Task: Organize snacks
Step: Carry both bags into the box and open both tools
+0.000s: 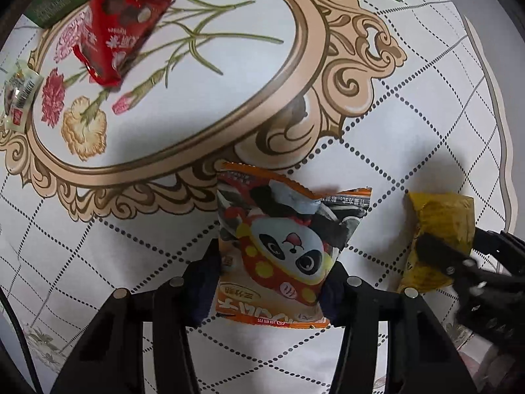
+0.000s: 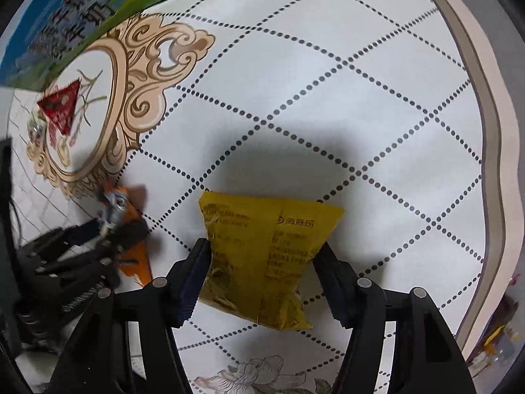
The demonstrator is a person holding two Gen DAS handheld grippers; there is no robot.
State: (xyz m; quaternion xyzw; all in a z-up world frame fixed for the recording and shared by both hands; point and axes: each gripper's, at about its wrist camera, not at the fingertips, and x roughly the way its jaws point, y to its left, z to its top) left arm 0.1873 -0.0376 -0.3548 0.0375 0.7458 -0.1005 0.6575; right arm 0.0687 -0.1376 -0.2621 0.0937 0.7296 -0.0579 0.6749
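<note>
My left gripper (image 1: 270,282) points down at the table and its two jaws press on the sides of an orange snack packet (image 1: 282,246) with a panda printed on it. The packet is pinched between my pads and it stands up from them, with the torn-looking top edge far from me. So this gripper is closed on the packet.

My right gripper (image 2: 262,269) also points down, and a yellow snack packet (image 2: 262,256) sits between its jaws. Both pads touch the sides of the packet and the foil is creased there, so I hold it too.

In the left wrist view, the yellow packet and the right gripper are near, to the right of my left jaws. In the right wrist view, the orange packet is to the left of my right jaws, partly hidden behind the black fingers of the other gripper.

Beyond my left jaws, well apart, a red snack packet (image 1: 115,32) lies on the flower oval of the tablecloth (image 1: 410,115). A small clear packet (image 1: 18,95) lies further left of it, at the oval's frame. A green and blue box (image 2: 65,19) lies at the far edge.
</note>
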